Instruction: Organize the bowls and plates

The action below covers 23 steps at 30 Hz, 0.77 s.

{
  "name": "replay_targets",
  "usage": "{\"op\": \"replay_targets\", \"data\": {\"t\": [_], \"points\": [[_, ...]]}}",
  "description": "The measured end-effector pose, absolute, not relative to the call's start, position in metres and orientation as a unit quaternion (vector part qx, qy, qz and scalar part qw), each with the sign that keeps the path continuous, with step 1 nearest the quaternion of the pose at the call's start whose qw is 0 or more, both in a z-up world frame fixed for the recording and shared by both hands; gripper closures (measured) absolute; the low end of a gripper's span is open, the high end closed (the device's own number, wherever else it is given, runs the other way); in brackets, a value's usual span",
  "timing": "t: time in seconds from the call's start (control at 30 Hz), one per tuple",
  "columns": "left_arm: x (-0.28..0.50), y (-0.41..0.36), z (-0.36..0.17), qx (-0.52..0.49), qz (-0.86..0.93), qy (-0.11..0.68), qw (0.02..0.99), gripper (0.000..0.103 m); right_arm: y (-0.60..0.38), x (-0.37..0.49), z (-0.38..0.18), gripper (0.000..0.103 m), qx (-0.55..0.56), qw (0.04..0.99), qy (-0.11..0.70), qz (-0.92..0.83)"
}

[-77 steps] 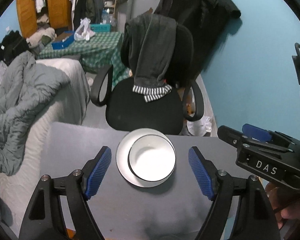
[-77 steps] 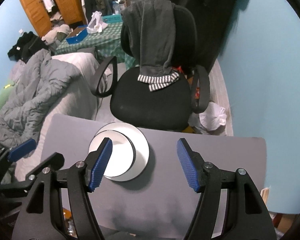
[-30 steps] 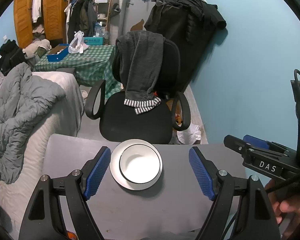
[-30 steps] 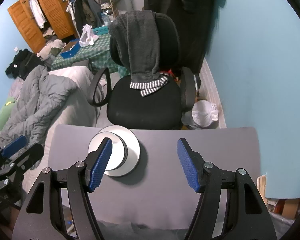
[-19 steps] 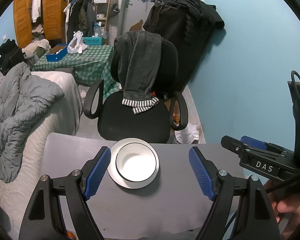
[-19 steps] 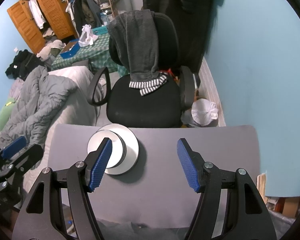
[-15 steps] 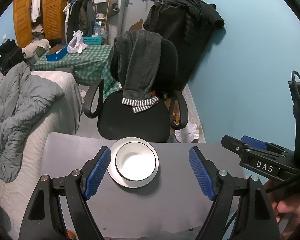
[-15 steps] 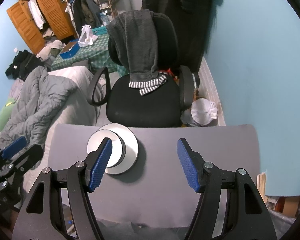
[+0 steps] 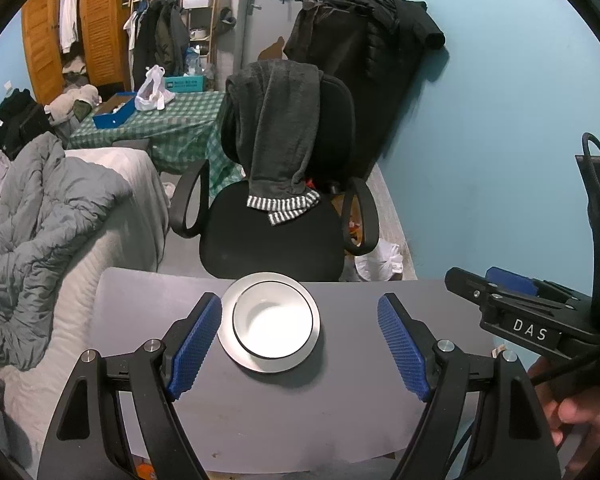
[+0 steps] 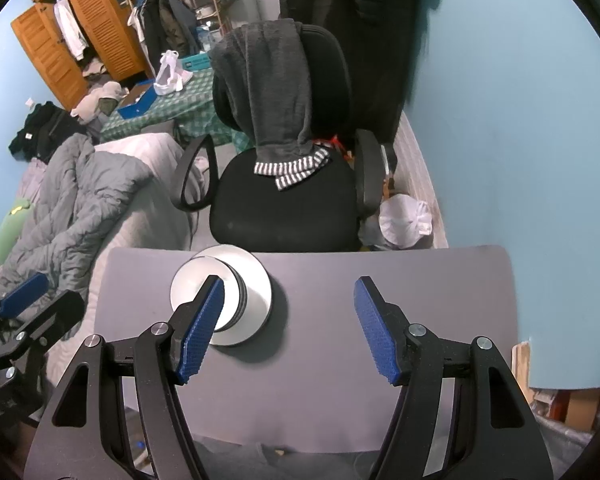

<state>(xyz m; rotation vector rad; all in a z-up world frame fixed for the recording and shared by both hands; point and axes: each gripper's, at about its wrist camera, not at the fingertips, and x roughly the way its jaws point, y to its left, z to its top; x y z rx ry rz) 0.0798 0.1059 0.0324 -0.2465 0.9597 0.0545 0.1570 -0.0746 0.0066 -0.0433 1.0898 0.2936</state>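
- Both tools are sitting higher and further back from the worktop (image 9: 148,308) than 2.6 s ago, so the dishes are looking smaller.
- The left tool (image 9: 299,346) and right tool (image 10: 288,326) are hanging with pads spread apart, gripping nothing.
- The white bowl (image 9: 273,324) is resting in the plate (image 9: 226,334) near the worktop's far edge, towards its left corner.
- A black office chair (image 9: 272,236) is standing just beyond that edge.

White bowl (image 9: 273,322) sits upright inside my silver plate (image 9: 236,349), nested, rim dark-edged. Stack lies flat near the grey table's (image 9: 140,304) far edge, bowl empty.
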Motion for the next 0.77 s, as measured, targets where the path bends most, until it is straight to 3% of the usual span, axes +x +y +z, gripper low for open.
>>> {"op": "replay_targets", "data": {"t": [0.77], "points": [[0.0791, 0.1058, 0.0287, -0.124, 0.015, 0.464, 0.877, 0.022, -0.0747, 0.1478, 0.0059, 0.037, -0.027, 0.840, 0.524, 0.139]]}}
